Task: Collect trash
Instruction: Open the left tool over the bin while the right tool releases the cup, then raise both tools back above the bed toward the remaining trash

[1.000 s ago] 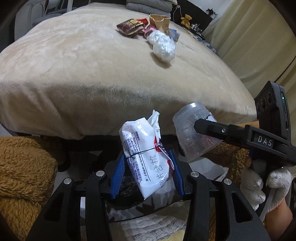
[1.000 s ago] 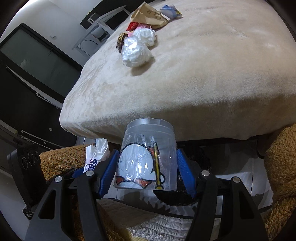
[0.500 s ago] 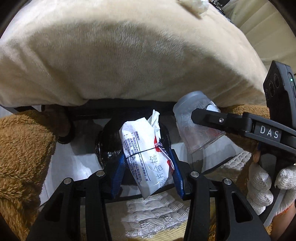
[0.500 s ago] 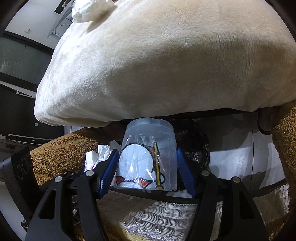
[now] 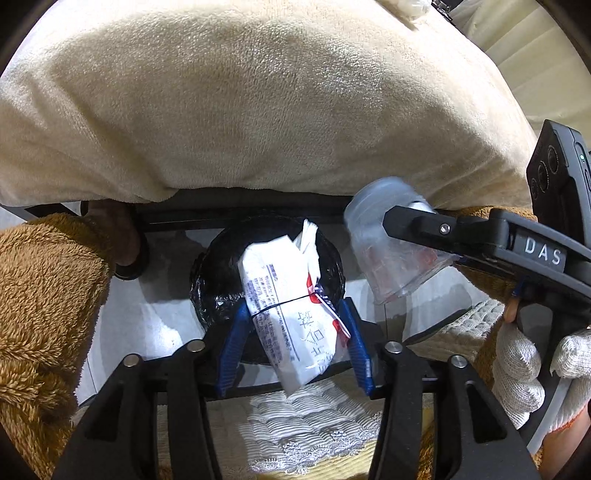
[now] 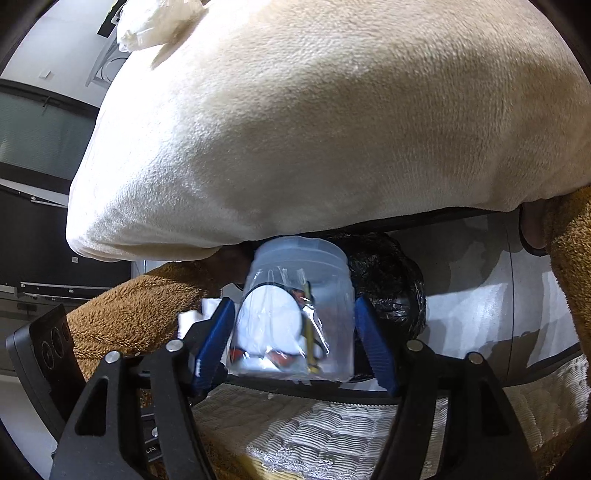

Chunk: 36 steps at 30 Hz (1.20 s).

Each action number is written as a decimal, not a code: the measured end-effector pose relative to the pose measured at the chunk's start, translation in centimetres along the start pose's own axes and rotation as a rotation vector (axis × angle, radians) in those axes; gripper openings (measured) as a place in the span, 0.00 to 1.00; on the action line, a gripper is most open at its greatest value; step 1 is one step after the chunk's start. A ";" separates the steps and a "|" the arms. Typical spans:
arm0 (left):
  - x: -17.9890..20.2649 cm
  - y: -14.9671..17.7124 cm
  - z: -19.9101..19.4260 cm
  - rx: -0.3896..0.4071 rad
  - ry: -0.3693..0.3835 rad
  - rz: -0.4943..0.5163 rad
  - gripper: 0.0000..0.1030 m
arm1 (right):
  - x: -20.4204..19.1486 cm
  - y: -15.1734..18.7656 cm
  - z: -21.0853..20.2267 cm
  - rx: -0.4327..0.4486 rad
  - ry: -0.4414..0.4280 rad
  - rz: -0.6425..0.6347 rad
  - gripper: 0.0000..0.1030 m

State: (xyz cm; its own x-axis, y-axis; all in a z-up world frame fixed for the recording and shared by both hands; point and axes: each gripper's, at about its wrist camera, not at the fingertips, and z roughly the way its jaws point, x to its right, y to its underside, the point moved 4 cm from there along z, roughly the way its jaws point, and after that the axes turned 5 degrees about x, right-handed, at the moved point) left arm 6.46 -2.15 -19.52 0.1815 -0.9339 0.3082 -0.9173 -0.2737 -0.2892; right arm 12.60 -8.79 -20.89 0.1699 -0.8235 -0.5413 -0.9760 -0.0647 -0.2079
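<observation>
My left gripper (image 5: 291, 325) is shut on a white packet with printed text and a red mark (image 5: 288, 306), held over a black-lined trash bin (image 5: 218, 273) on the floor under the table edge. My right gripper (image 6: 295, 332) is shut on a clear plastic cup with a wrapper inside (image 6: 295, 314); the cup also shows at the right of the left wrist view (image 5: 388, 254). The bin (image 6: 388, 288) sits just behind the cup in the right wrist view.
A table draped in a cream fleece blanket (image 5: 258, 110) overhangs the bin. Crumpled white trash (image 6: 155, 18) lies on top of the blanket. Brown fuzzy fabric (image 5: 40, 314) flanks both sides. A white quilted mat (image 6: 332, 435) lies below the grippers.
Both grippers have dropped from above the table top to below its edge and moved in over the black bin, still holding the packet and the cup.
</observation>
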 end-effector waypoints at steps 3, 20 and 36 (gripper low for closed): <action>0.0 -0.2 -0.1 0.008 -0.002 0.001 0.55 | 0.2 -0.2 -0.1 0.005 -0.012 0.017 0.69; 0.2 -0.6 -2.6 0.113 -0.005 0.018 0.55 | -1.1 0.2 -3.1 0.078 -0.028 -0.050 0.69; 0.6 -2.4 -8.1 0.358 0.012 0.090 0.55 | -4.3 -0.1 -11.0 0.337 -0.052 -0.295 0.69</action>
State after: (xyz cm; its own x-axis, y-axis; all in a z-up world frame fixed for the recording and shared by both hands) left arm 5.94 -0.23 -11.31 0.0996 -0.9556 0.2773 -0.7470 -0.2560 -0.6136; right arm 10.49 -11.49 -9.56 0.4492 -0.7676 -0.4572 -0.7872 -0.0980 -0.6089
